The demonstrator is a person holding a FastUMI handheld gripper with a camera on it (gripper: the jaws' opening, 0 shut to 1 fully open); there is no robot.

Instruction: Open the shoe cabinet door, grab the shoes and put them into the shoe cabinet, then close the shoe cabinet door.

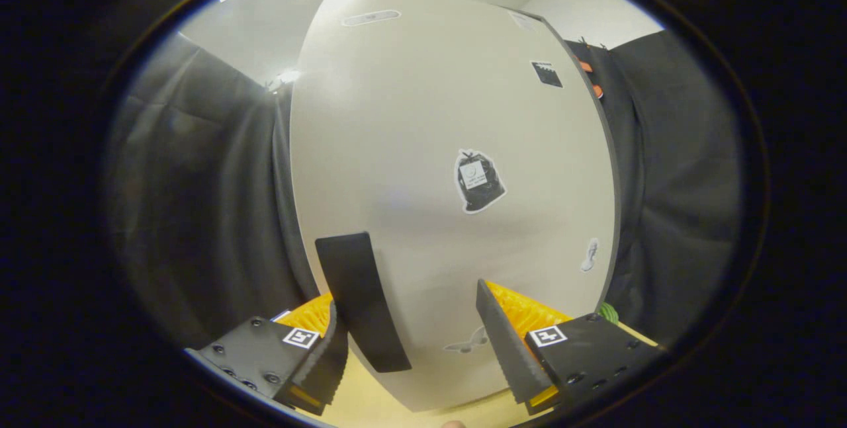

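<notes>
Black cloth hangs at the far left, and next to it stands the shoe cabinet door [423, 150], a pale flat panel that looks shut, just ahead of the gripper [410, 335]. Its one handle [360, 299], a dark flat strip, sits near the door's left edge and reaches down between the fingers, close to the left one; whether that finger touches it I cannot tell. The fingers stand spread apart and hold nothing. Moving right across the panel, I count one sticker of a dark bag [478, 180] near the middle, one small dark patch [546, 74] higher up toward the right edge, one small pale sticker [589, 255] low by that edge, one faint mark [470, 342] near the bottom between the fingers, and one pale oblong tag [370, 17] at the top. Past the door's right edge comes more black cloth, and a bit of something green [609, 312] peeks out beside the right finger. By my judgement the door is a stiff, light board that should swing freely on its hinge, its face too smooth and flat to pinch anywhere; the handle is the place to take hold, with the fingers closed across the strip's width, and it may slip if gripped only at its tip. A pale yellowish floor [370, 401] shows under the door.
</notes>
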